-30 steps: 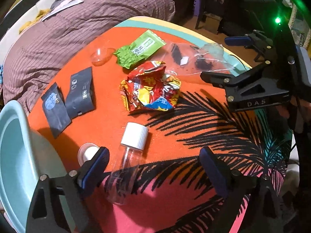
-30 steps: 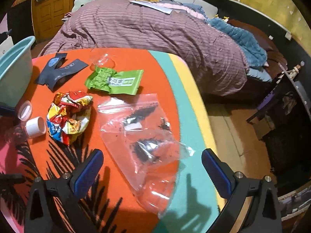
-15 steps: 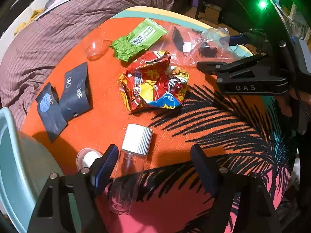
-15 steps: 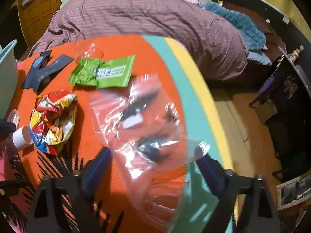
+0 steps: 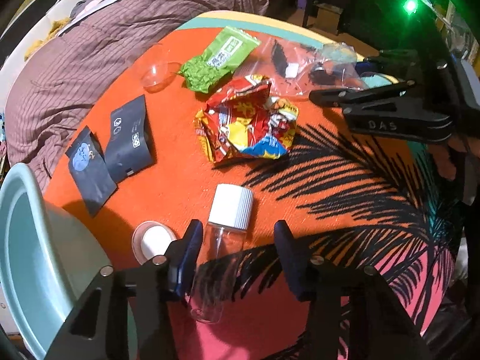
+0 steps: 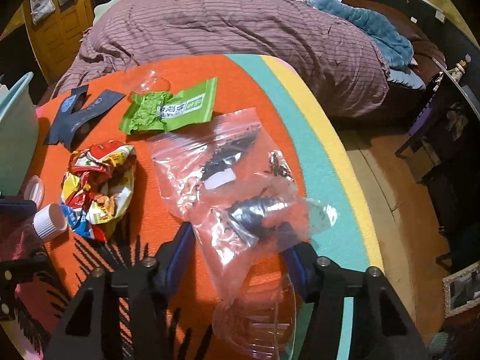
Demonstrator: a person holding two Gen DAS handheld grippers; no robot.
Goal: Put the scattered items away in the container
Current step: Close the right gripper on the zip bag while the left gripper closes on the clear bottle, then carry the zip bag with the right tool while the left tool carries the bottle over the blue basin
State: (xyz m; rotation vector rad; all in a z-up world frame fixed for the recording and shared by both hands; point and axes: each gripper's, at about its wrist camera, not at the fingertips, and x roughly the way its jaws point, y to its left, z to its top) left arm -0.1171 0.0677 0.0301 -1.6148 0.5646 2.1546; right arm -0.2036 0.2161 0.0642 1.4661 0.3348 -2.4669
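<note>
Left wrist view: wide orange tabletop (image 5: 180, 162) with black palm-leaf print filling the frame, purple striped bedding (image 5: 90, 45) along the upper left. Pale teal plastic tub (image 5: 27, 240) at the lower left edge, clearly the container, nothing visible inside from this angle. Scattered across the middle and top: crumpled red-and-yellow snack wrapper (image 5: 246, 120), green foil packet (image 5: 222, 57), two dark navy sachets (image 5: 114, 150) at centre left, small clear plastic cup (image 5: 156, 72) at upper left, round white lid (image 5: 154, 241) beside the tub.

Step in hand: two pickups starting at once. Left hand-held gripper (image 5: 237, 255) at bottom centre, jaws closing around the clear plastic bottle with white ribbed cap (image 5: 222, 258); left pad at the bottle's side, right pad apart from it, so no firm hold yet.

Right wrist view: right hand-held gripper (image 6: 240, 258) at bottom centre, jaws closing on either side of the clear zip bag with dark contents (image 6: 228, 186); film bunched between the pads, contact on the right side hard to read.

Next move, by judgement: finish both squeezes, lift clear of the tabletop, then carry to the tub at the left. Round bottle likely to roll or slip unless pinched across its middle; limp bag likely to sag, so needing a good lift over the rim.
</note>
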